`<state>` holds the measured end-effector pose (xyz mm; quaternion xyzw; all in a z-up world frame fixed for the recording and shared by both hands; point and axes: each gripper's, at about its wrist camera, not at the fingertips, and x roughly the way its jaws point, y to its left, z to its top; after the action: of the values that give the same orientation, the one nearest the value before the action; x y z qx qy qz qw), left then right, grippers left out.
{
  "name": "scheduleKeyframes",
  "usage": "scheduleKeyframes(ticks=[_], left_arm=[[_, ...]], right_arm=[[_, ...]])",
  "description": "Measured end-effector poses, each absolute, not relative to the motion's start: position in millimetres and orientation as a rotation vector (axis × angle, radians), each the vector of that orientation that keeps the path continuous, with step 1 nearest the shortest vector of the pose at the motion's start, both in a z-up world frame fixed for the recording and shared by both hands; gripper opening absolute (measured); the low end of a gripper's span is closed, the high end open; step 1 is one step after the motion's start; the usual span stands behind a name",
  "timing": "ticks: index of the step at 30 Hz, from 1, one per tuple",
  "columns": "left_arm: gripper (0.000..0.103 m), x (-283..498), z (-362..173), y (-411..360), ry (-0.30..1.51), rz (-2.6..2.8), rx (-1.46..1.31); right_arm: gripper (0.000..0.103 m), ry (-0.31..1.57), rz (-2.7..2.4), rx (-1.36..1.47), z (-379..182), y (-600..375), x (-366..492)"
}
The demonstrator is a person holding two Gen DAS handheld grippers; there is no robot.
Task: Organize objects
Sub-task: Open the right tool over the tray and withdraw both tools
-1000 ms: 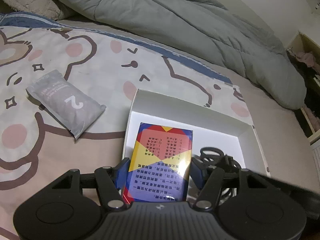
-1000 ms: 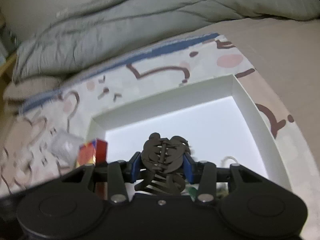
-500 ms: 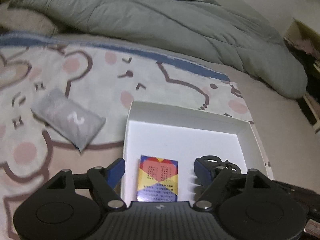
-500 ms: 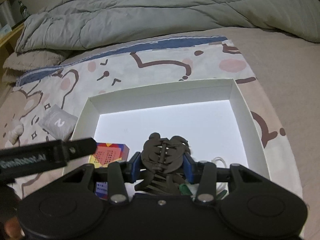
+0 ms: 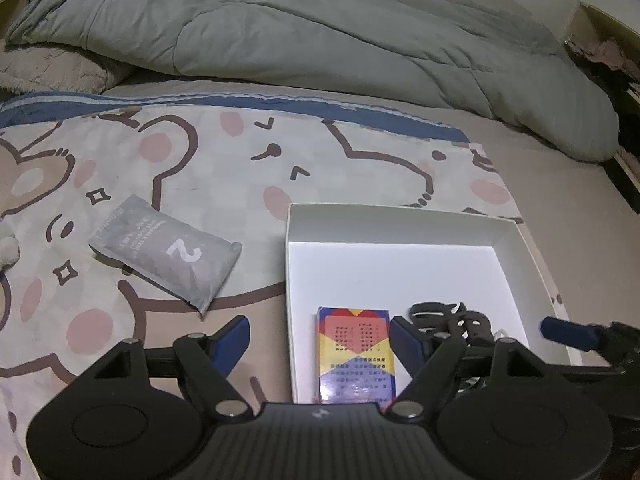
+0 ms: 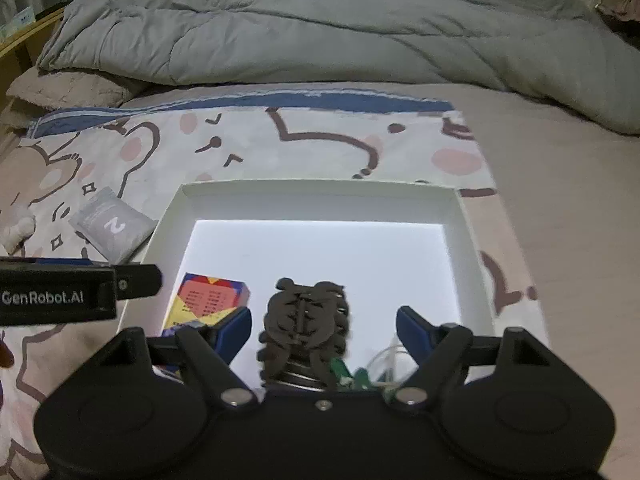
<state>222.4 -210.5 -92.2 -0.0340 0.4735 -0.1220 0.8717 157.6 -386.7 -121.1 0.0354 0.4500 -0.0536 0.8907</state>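
Observation:
A white open box lies on a cartoon-print blanket. Inside it lie a colourful card box at the near left and a dark brown hair claw beside it. My left gripper is open and empty above the card box. My right gripper is open with its fingers on either side of the claw, not touching it. A grey pouch marked 2 lies on the blanket left of the box.
A grey duvet is bunched along the far side of the bed. A small white plush sits at the left edge. Green and white small items lie in the box's near right corner.
My left gripper opened, released the card box into the white box and drew back. My right gripper opened and let go of the hair claw, which now rests in the box.

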Motion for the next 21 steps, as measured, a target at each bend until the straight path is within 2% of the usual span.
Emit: scheduleKeyframes(ticks=[17,21], left_arm=[[0.077,201,-61,-190,0.961,-0.299,0.004],[0.08,194,-50,-178,0.947,-0.304,0.017]], right_arm=[[0.08,0.871,-0.164,0.089,-85,-387,124],[0.08,0.84,-0.189,0.118,-71,-381,115]])
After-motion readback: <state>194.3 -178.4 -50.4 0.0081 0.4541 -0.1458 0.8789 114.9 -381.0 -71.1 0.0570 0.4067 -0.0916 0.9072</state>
